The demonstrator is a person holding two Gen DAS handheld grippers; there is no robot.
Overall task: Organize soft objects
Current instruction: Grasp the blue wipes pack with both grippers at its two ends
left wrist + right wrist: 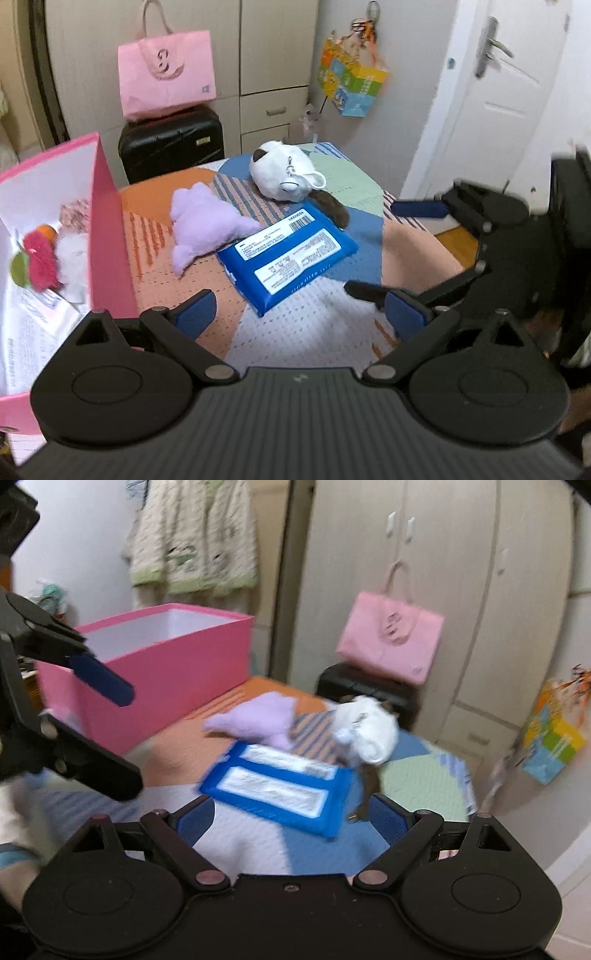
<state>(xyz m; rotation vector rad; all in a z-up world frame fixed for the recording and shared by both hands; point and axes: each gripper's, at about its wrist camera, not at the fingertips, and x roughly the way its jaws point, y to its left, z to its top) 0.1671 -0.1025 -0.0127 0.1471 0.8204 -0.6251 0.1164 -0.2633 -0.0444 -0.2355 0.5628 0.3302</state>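
Observation:
On the patchwork cloth lie a purple plush (207, 225) (266, 720), a white and brown plush dog (284, 170) (365, 731) with a bell, and a blue wipes packet (288, 254) (280, 786). The packet is nearest to both grippers. My left gripper (301, 314) (129, 742) is open and empty, just short of the packet's near corner. My right gripper (291, 816) (369, 247) is open too, hovering to the right of the packet with nothing between its fingers. At the left stands a pink box (107, 229) (166, 664) holding several soft things.
Beyond the table's far edge, a pink tote bag (166, 74) rests on a black suitcase (170, 144), in front of a wardrobe. A white door (491, 92) is at the right and a colourful bag (351, 81) hangs beside it. Garments (192, 535) hang behind the box.

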